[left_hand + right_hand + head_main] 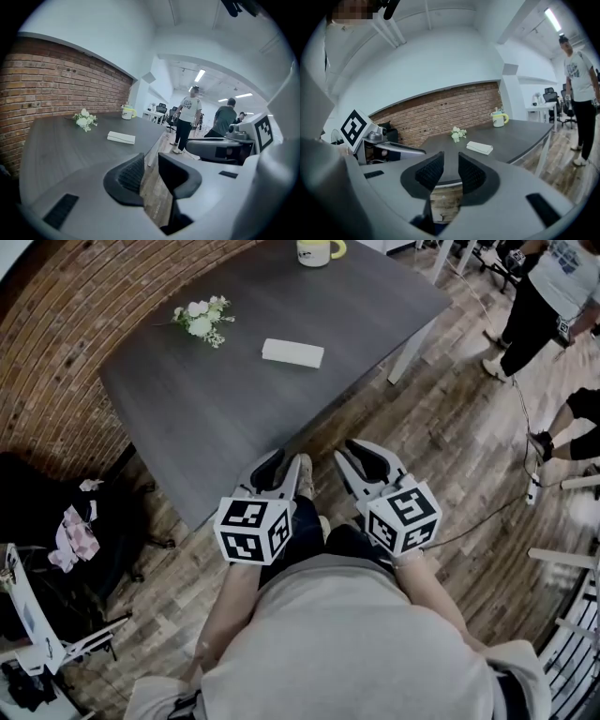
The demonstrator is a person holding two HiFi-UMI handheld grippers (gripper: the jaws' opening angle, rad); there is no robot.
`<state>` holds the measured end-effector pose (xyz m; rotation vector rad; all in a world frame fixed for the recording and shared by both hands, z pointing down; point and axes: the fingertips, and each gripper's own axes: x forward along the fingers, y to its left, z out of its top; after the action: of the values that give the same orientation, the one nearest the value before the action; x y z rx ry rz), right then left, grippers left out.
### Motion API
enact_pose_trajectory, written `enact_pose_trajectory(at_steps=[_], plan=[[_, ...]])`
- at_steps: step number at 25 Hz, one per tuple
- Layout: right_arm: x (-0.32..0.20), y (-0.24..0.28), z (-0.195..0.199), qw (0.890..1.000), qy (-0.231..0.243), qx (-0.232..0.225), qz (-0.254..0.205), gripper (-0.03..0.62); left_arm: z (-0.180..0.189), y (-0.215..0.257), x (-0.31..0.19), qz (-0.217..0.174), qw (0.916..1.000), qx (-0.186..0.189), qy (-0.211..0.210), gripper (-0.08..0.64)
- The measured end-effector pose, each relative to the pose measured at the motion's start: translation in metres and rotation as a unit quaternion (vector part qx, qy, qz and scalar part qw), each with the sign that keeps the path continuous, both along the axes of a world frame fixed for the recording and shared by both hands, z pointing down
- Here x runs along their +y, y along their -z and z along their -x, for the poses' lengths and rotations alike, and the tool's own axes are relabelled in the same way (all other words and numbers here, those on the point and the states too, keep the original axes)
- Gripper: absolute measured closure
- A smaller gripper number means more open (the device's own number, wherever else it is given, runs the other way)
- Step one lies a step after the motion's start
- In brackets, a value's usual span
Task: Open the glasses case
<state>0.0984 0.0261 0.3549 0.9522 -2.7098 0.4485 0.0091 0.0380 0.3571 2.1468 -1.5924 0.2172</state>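
We hold both grippers side by side just short of the near edge of the dark grey rectangular table [234, 409], over the wood plank floor [469, 456], with the marker cubes facing up at the head camera. Left gripper [281, 470]: jaws apart by a narrow gap and nothing between the ribbed pads, only floor showing through in its own view. Right gripper [367, 465]: same, jaws apart with a narrow gap, empty, the table edge visible past them. The flat white rectangular glasses case [292, 352] lies flat on the tabletop in the far half, toward the right side, and looks closed. It is well apart from both grippers and nothing touches it. A small bunch of white flowers with green leaves [202, 320] lies to the left of the case, apart from it. A yellow-and-white mug [319, 251] stands upright at the far edge, beyond the case. A red brick wall [84, 306] runs along the table's left and far sides. Dark bags or gear [66, 521] sit on the floor left of the table; we can't tell exactly what they are. A bystander in a light T-shirt and dark trousers [548, 282] stands on the floor past the table's right corner.
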Motion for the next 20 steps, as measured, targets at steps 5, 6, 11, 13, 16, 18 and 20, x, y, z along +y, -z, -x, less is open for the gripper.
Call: enact_pose_trajectory(at_steps=[5,6,11,13,16,18,20], plan=[[-0.018,-0.010,-0.003,1.000,-0.009,0.004,0.012,0.489,0.005,-0.012,-0.017,0.019,0.9998,-0.005,0.003,0.462],[-0.023,-0.011,-0.003,1.000,-0.010,0.007,0.015,0.489,0.008,-0.013,-0.022,0.021,0.9998,-0.003,0.005,0.462],[-0.060,-0.018,0.000,0.999,-0.020,0.016,0.021,0.489,0.021,-0.017,-0.058,0.024,0.9997,0.005,0.007,0.462],[-0.078,-0.021,0.004,0.999,-0.024,0.020,0.024,0.489,0.027,-0.020,-0.074,0.025,0.9996,0.008,0.005,0.462],[-0.100,-0.026,0.012,0.999,-0.024,0.027,0.029,0.488,0.040,-0.028,-0.096,0.035,0.9993,0.013,0.004,0.462],[-0.115,-0.027,0.018,0.999,-0.021,0.033,0.028,0.488,0.049,-0.029,-0.115,0.034,0.9993,0.016,-0.002,0.462],[-0.131,-0.027,0.026,0.999,-0.018,0.037,0.025,0.488,0.057,-0.027,-0.135,0.027,0.9994,0.019,-0.008,0.462]])
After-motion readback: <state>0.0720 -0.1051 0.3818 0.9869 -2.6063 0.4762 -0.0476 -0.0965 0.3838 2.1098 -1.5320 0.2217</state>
